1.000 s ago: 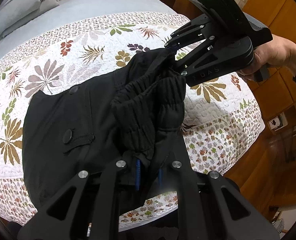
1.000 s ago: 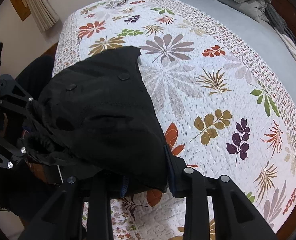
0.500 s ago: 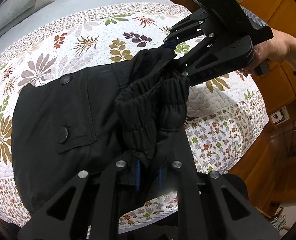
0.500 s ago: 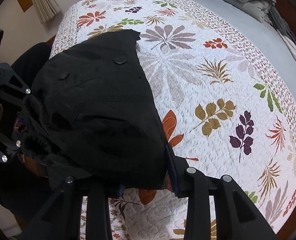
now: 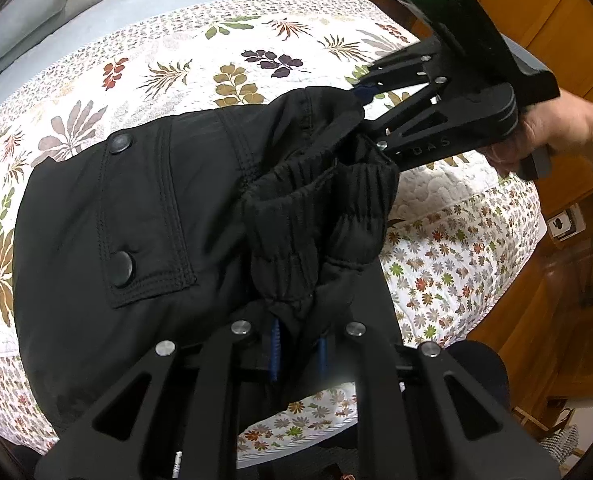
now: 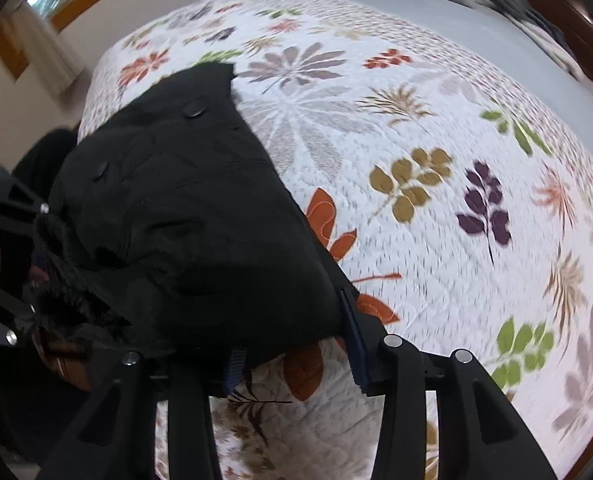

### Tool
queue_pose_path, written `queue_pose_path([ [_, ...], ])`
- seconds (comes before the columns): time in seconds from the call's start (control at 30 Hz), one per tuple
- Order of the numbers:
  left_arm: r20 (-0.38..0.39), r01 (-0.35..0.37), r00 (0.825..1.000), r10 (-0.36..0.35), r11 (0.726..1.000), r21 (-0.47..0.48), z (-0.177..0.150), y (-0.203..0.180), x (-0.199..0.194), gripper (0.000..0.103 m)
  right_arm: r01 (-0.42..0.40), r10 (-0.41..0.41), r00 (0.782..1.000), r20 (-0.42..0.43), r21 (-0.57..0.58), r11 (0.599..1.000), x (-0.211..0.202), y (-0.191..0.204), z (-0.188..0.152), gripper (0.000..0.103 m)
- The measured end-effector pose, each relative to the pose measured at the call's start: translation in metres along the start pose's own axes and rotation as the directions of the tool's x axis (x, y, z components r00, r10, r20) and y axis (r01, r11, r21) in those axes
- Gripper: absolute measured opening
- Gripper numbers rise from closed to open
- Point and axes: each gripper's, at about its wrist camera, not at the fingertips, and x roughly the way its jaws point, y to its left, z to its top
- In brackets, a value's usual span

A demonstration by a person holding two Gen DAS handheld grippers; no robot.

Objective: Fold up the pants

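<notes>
Black pants [image 5: 136, 220] lie folded on the floral quilt [image 5: 216, 60], with two snap buttons showing on a pocket flap. My left gripper [image 5: 296, 356] is shut on the bunched elastic waistband [image 5: 320, 216] near the bed's front edge. My right gripper [image 5: 366, 104], held by a person's hand [image 5: 556, 136], reaches in at the far corner of the waistband. In the right wrist view the pants [image 6: 200, 216] run up and left from that gripper [image 6: 296, 354]. Its jaws are opening, and the cloth's edge lies loose between the spread blue pads [image 6: 356, 344].
The quilt [image 6: 436, 140] stretches wide to the right of the pants. Grey pillows and folded clothes [image 5: 36, 12] sit at the head of the bed. The quilt's side [image 5: 456, 272] drops to a wooden floor, with wooden furniture [image 5: 556, 20] beyond.
Both grippers have sunk toward the bed with the pants. The right gripper's pads have spread wider apart, and its view has rolled a little.
</notes>
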Motion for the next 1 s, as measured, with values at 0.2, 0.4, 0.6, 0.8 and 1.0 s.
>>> queue_pose_path([
  [0.2,0.002,-0.009,1.000,0.009,1.000,0.007,-0.002,-0.001,0.001,0.012,-0.081,0.044,0.990,0.131,0.291,0.953,-0.014,-0.009,-0.039,0.051],
  [0.4,0.006,-0.008,1.000,0.008,1.000,0.010,-0.002,0.000,0.002,0.012,-0.272,0.085,0.944,0.318,0.608,0.746,-0.027,0.003,-0.097,0.073],
  [0.6,0.017,-0.018,1.000,0.017,1.000,0.026,-0.007,-0.002,0.004,0.013,-0.605,0.142,0.785,0.603,0.696,0.386,-0.027,0.021,-0.141,0.095],
  [0.8,0.047,0.049,0.998,-0.051,0.998,0.046,-0.012,-0.003,0.003,0.044,-0.713,0.160,0.700,0.696,0.676,0.183,-0.011,0.030,-0.157,0.097],
  [1.0,0.088,0.184,0.979,-0.181,0.983,-0.021,-0.030,0.011,-0.030,0.061,-0.699,0.176,0.715,0.676,0.692,0.180,-0.011,0.037,-0.151,0.097],
])
